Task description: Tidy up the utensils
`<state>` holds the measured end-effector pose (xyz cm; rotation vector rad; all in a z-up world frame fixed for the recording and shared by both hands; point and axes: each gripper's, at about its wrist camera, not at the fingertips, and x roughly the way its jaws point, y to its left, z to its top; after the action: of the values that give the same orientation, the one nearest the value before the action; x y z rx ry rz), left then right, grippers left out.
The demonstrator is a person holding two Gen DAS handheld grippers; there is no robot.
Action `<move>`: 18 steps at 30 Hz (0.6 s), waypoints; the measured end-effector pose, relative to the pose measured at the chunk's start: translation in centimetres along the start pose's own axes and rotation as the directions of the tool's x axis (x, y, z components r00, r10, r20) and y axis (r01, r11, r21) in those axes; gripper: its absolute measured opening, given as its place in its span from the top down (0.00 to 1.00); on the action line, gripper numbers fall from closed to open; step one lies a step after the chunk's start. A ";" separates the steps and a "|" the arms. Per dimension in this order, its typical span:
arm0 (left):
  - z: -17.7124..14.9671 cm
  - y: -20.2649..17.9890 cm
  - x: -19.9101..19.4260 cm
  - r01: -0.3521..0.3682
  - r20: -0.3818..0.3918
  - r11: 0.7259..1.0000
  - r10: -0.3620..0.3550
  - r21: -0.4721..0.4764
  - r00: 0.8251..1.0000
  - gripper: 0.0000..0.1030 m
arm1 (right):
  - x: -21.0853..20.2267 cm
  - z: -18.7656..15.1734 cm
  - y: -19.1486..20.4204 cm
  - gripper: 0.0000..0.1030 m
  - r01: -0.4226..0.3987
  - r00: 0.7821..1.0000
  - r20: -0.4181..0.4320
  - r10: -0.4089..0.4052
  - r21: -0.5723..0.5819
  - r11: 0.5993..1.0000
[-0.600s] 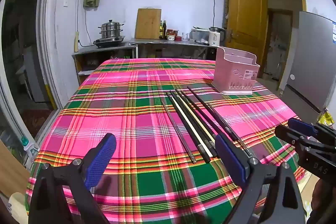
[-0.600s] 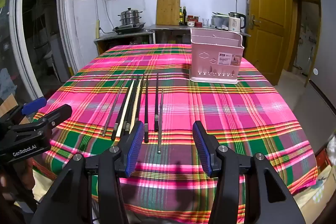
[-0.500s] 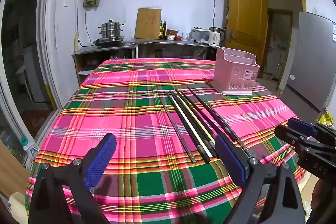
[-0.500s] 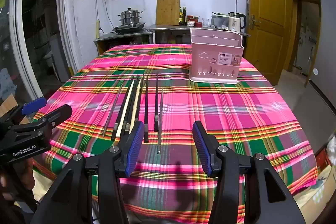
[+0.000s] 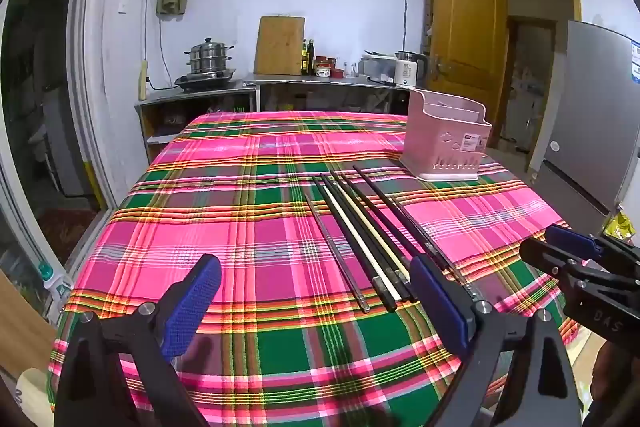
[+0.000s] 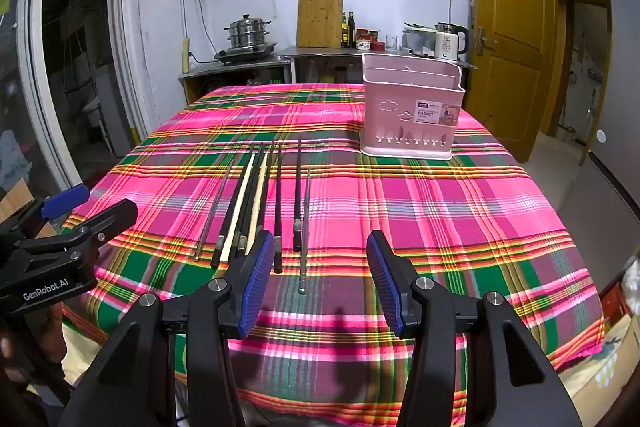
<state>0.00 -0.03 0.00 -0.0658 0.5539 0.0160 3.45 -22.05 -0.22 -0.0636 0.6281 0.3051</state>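
Chopsticks [image 6: 256, 203] untouched, both grippers' fingers [image 6: 256, 281] spread

Two near-edge views across table [image 5: 248, 187]

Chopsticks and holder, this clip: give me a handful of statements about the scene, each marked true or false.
1. The chopsticks lie flat on the plaid tablecloth. True.
2. The pink utensil basket already has chopsticks standing in it. False: none rise above its rim.
3. The right gripper has its jaws open, holding nothing. True.
4. The left gripper is shut on a chopstick. False: its jaws are wide open and empty.
5. The basket lies tipped on its side. False: it stands upright.
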 end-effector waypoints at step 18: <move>0.1 -0.3 -0.2 0.001 -0.002 1.000 -0.001 0.000 1.000 0.08 | 0.0 0.0 0.0 0.52 0.001 1.000 0.000 -0.001 0.000 1.000</move>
<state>-0.07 -0.28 0.18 -0.0660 0.5558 0.0154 3.49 -22.05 -0.23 -0.0635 0.6281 0.3043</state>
